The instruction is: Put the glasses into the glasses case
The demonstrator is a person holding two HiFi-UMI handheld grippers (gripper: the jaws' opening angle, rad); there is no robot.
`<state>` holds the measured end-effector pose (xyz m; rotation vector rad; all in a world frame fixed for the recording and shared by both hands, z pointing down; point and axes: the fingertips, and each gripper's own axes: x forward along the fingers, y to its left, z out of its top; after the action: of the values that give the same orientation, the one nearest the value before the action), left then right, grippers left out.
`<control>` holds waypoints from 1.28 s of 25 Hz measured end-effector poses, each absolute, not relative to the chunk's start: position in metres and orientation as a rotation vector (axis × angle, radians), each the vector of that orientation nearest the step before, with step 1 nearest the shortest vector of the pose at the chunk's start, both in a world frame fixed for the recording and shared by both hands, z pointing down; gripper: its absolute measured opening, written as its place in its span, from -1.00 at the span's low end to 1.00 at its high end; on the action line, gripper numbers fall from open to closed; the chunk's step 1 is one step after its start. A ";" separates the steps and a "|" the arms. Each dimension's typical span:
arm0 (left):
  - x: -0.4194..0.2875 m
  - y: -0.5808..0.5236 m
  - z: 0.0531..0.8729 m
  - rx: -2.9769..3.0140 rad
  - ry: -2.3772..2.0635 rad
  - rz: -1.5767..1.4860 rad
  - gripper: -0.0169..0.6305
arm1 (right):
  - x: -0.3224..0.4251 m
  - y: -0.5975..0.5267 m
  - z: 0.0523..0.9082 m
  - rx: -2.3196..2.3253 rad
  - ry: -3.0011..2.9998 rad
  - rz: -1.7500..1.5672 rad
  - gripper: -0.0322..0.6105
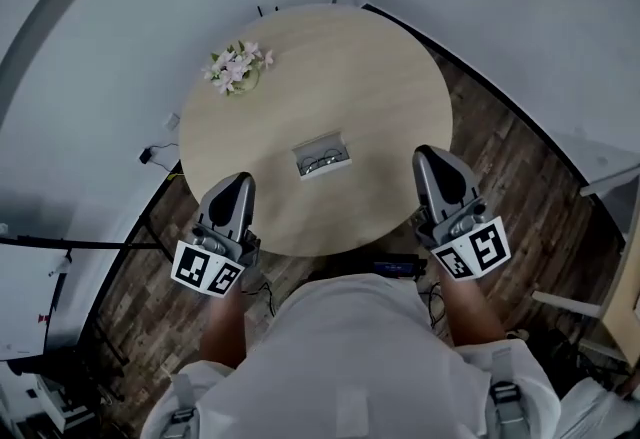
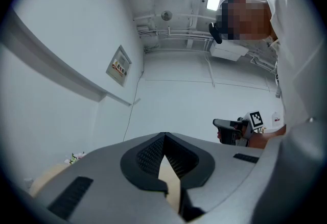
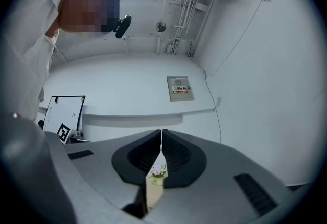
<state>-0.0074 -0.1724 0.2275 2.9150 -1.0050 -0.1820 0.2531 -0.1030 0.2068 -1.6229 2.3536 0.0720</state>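
A small pale glasses case [image 1: 322, 157] lies open near the middle of the round wooden table [image 1: 380, 87]. Dark-framed glasses [image 1: 324, 163] rest inside it. My left gripper [image 1: 239, 181] hovers at the table's near left edge, shut and holding nothing. My right gripper [image 1: 428, 155] hangs at the near right edge, also shut and holding nothing. Both are well short of the case. In the left gripper view the jaws [image 2: 163, 137] point up at the wall, tips touching. The right gripper view shows its jaws [image 3: 161, 131] closed the same way. Neither gripper view shows the case.
A small pot of pink and white flowers [image 1: 236, 67] stands at the table's far left. Cables [image 1: 150, 153] run over the dark wood floor beside the wall. A white wall curves behind the table. The person's torso [image 1: 350, 357] fills the bottom of the head view.
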 end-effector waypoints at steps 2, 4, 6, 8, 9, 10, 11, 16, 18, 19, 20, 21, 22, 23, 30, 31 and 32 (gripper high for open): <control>-0.012 -0.168 0.227 2.918 -0.982 -0.193 -0.91 | 0.242 -0.090 0.213 -1.648 2.360 0.063 -0.82; -0.018 -0.160 0.226 2.925 -0.958 -0.212 -0.91 | 0.231 -0.075 0.216 -1.680 2.359 0.069 -0.82; -0.026 -0.148 0.225 2.933 -0.927 -0.236 -0.91 | 0.224 -0.058 0.215 -1.721 2.323 0.073 -0.82; -0.039 -0.133 0.225 2.938 -0.894 -0.249 -0.91 | 0.213 -0.043 0.213 -1.759 2.273 0.071 -0.82; -0.047 -0.125 0.225 2.939 -0.879 -0.251 -0.91 | 0.204 -0.035 0.211 -1.773 2.255 0.071 -0.82; -0.056 -0.115 0.225 2.940 -0.866 -0.253 -0.91 | 0.194 -0.026 0.209 -1.784 2.244 0.076 -0.82; -0.066 -0.105 0.226 2.939 -0.855 -0.255 -0.91 | 0.183 -0.016 0.207 -1.791 2.240 0.086 -0.82; -0.124 -0.044 0.240 2.922 -0.836 -0.254 -0.91 | 0.121 0.038 0.211 -1.814 2.248 0.117 -0.83; -0.148 -0.020 0.248 2.911 -0.842 -0.243 -0.91 | 0.100 0.062 0.215 -1.840 2.246 0.120 -0.83; -0.159 -0.011 0.253 2.901 -0.849 -0.240 -0.91 | 0.093 0.071 0.216 -1.857 2.244 0.122 -0.83; -0.168 -0.005 0.256 2.890 -0.857 -0.239 -0.91 | 0.087 0.080 0.217 -1.872 2.240 0.120 -0.83; -0.176 0.001 0.259 2.881 -0.866 -0.238 -0.91 | 0.083 0.087 0.219 -1.886 2.237 0.114 -0.83; -0.183 0.006 0.263 2.874 -0.873 -0.237 -0.91 | 0.080 0.095 0.222 -1.900 2.236 0.105 -0.83; -0.188 0.012 0.266 2.868 -0.878 -0.237 -0.91 | 0.077 0.103 0.226 -1.913 2.239 0.095 -0.82; -0.195 0.049 0.281 2.822 -0.858 -0.283 -0.91 | 0.068 0.147 0.253 -1.965 2.289 0.019 -0.83; -0.194 0.053 0.281 2.821 -0.850 -0.288 -0.91 | 0.067 0.151 0.255 -1.963 2.296 0.006 -0.83; -0.192 0.059 0.279 2.826 -0.842 -0.291 -0.91 | 0.066 0.155 0.257 -1.958 2.306 -0.004 -0.83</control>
<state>-0.1920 0.0586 0.2790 2.8259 -0.8423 -0.2907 0.0656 0.1550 0.2570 -1.9579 2.3057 -0.0040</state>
